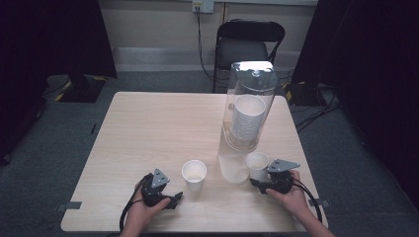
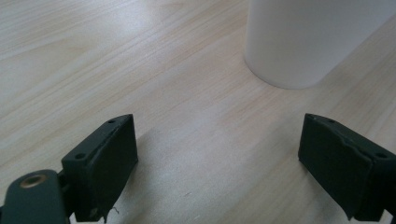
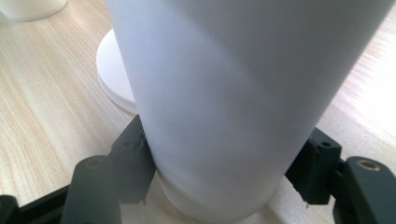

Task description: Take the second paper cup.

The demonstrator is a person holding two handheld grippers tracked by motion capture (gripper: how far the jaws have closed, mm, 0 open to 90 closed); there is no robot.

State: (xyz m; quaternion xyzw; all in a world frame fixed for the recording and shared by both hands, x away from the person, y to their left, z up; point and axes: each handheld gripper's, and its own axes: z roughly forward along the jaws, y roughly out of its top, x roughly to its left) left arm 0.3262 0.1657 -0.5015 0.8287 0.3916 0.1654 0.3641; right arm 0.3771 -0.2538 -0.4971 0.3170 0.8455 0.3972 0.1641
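The right gripper (image 1: 260, 183), held in the person's right hand (image 1: 292, 196) at the near right part of the table (image 1: 148, 128), has a white paper cup (image 1: 257, 165) standing upright between its two black jaws. In the right gripper view the cup (image 3: 233, 102) rises straight ahead, its base resting on the wood, with a jaw close against each side of its lower wall. Whether the pads actually press on the cup cannot be told from the pictures. Just beyond this cup, and touching or nearly touching it, stands a tall clear cup dispenser (image 1: 247, 123) with a white base (image 3: 114, 70); a stack of white cups (image 1: 245, 121) sits inside its transparent tube.

The left gripper (image 1: 174, 199), held in the person's left hand (image 1: 143, 210) at the near left part of the table, lies low over the wood with its jaws standing well apart and nothing between them. Ahead of it and a little toward its right stands a second white paper cup (image 1: 193, 174), upright and open at the top, near the jaw tips but clear of them. In the left gripper view this cup's (image 2: 299, 42) lower wall shows beyond the right-hand jaw.

Past the far edge of the table stands a black folding chair (image 1: 247, 44).
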